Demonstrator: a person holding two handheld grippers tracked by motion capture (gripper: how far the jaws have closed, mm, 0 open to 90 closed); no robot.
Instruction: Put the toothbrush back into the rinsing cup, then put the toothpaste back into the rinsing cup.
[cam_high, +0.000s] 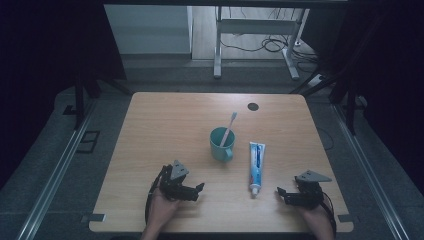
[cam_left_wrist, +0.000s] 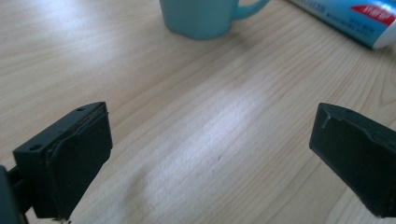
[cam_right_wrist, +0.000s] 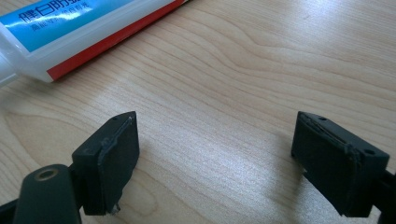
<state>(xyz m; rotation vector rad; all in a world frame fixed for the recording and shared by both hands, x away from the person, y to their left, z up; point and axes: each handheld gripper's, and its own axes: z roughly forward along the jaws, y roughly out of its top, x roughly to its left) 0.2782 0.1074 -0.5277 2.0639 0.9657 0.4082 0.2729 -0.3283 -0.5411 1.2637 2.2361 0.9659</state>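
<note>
Table (cam_high: 150, 130) with 1 mug (cam_high: 220, 145), 1 toothbrush (cam_high: 230, 126), 1 toothpaste tube (cam_high: 256, 165), 2 grippers, jaws wide open, empty

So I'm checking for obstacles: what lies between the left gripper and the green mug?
Nothing: in the left gripper view, bare wood runs from the open left gripper up to the green mug. The high view shows the same clear stretch of table.

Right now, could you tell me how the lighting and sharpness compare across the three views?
High view: dim, bluish, dark at the edges, the mug readable. Left gripper view: bright, a pale glare streak on the table, slightly soft. Right gripper view: bright and sharper, the toothpaste tube lettering legible, soft sheen on the wood.
</note>
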